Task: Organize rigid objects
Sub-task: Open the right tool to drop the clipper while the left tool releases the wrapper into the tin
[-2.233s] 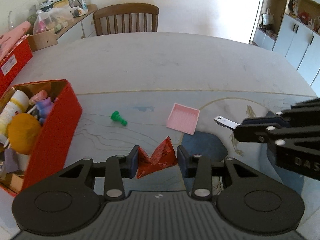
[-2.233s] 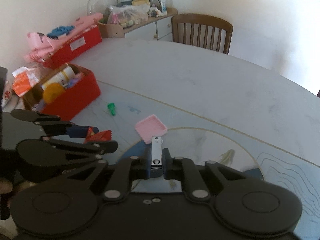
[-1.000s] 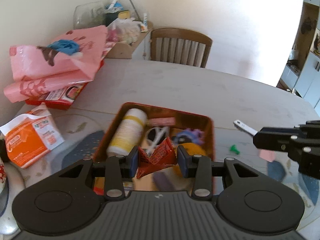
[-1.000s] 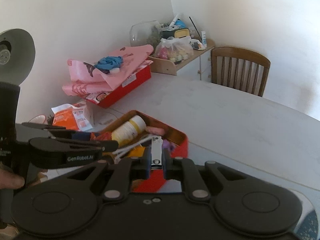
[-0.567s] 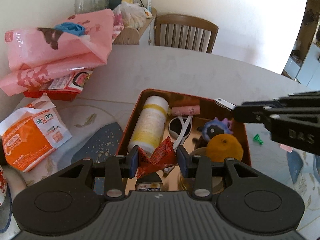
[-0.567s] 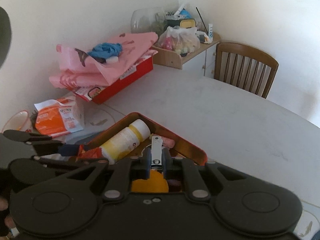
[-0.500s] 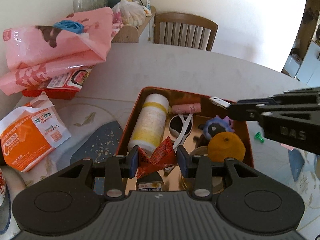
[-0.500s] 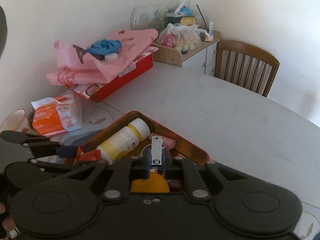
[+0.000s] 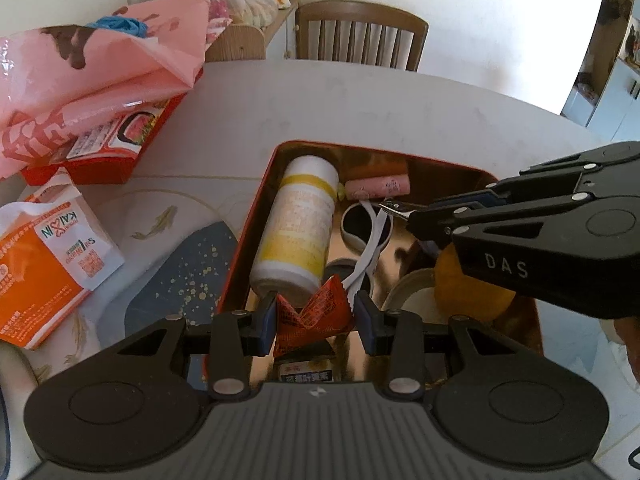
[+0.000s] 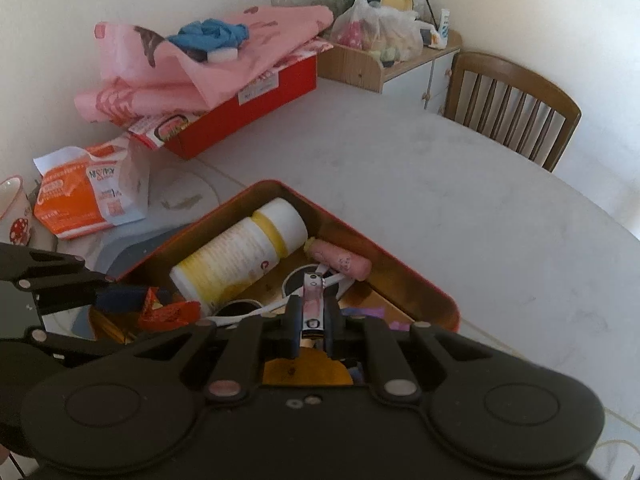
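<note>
My left gripper (image 9: 315, 320) is shut on a crumpled red packet (image 9: 310, 312) and hangs over the near end of the open red tin (image 9: 256, 216). My right gripper (image 10: 312, 312) is shut on a silver nail clipper (image 10: 311, 300), whose tip (image 9: 394, 211) pokes out over the tin's middle in the left wrist view. Inside the tin lie a white and yellow bottle (image 9: 298, 224), a pink roll (image 9: 378, 187), white-framed sunglasses (image 9: 370, 236) and an orange ball (image 9: 464, 288). The right gripper partly hides the tin's right side.
A red box (image 10: 248, 108) under pink plastic bags (image 10: 200, 60) sits at the table's far left. An orange and white packet (image 10: 86, 196) lies left of the tin, beside a mug (image 10: 14, 208). A wooden chair (image 9: 362, 36) and a cluttered sideboard (image 10: 388, 60) stand behind the table.
Both grippers moved from the table's middle to the red tin and sank over it. The right gripper with the clipper came in from the right. Both grips stayed the same.
</note>
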The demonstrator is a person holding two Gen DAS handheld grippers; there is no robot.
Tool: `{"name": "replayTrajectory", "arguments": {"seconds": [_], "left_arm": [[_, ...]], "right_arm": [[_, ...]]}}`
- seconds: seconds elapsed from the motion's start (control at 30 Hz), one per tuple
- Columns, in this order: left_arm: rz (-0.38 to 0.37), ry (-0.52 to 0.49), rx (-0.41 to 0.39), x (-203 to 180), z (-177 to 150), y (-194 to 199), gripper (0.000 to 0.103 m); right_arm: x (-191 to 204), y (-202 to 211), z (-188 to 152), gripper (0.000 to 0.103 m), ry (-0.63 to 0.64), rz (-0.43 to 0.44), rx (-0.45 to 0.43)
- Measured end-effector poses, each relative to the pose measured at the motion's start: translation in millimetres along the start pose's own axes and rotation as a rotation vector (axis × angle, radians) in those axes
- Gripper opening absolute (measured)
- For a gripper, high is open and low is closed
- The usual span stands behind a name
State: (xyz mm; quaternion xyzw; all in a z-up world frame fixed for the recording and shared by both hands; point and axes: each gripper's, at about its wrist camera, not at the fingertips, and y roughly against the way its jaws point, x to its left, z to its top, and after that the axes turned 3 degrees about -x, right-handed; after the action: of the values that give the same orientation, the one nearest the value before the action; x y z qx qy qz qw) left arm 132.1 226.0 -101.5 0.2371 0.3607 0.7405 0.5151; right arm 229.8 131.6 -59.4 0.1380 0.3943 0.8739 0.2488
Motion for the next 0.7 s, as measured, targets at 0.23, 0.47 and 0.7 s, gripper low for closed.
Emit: {"name": "replayTrajectory", "arguments": {"seconds": [0.23, 0.47, 0.7], "left_arm": [[0.0, -0.003, 0.033, 2.5, -1.5, -11.0, 0.04], [-0.004, -0.03, 0.05, -2.2, 1.0, -16.7, 0.04], [0.014, -0.094, 0.077, -13.6, 2.5, -23.9, 0.053]], "right_arm": [[0.9, -8.2, 0.5, 0.01, 0.008, 0.012, 0.024], [-1.5, -7.9, 3.2, 0.016, -0.012, 0.018, 0.025], [-6.7, 7.5, 6.3, 0.021, -0.046, 0.019, -0.012]]}}
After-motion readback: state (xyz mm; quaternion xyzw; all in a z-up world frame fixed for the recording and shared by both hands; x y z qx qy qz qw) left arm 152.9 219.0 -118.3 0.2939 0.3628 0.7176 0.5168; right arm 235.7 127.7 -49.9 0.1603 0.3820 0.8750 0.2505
